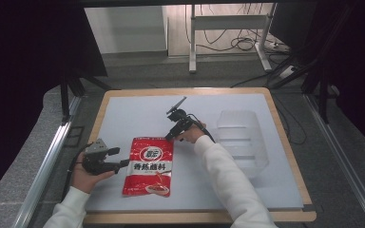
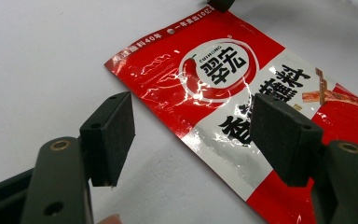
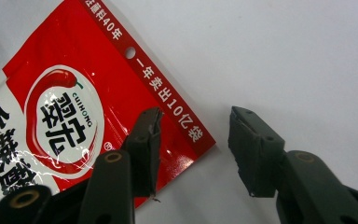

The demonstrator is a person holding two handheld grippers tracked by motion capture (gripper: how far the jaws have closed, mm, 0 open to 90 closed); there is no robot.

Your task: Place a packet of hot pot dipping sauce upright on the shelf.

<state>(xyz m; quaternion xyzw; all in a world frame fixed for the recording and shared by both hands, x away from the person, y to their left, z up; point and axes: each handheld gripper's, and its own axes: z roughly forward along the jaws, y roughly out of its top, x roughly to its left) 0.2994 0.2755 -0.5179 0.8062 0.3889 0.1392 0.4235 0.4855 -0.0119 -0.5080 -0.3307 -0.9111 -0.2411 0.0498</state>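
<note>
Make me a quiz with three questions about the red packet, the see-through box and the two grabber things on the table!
1. Where is the clear plastic box?
A. left of the packet
B. right of the packet
C. on top of the packet

2. What colours is the sauce packet?
A. mostly red with a white band
B. blue and yellow
C. all green

3. How does the right hand-held gripper stand?
A. shut tight on the box
B. jaws apart over the packet's top corner
C. lying flat on the floor

Answers:
1 B, the high view shows the box toward the table's right side.
2 A, the red and white print is plain in every view.
3 B, the right gripper view shows one jaw over the corner, the other over the bare white table.
</note>
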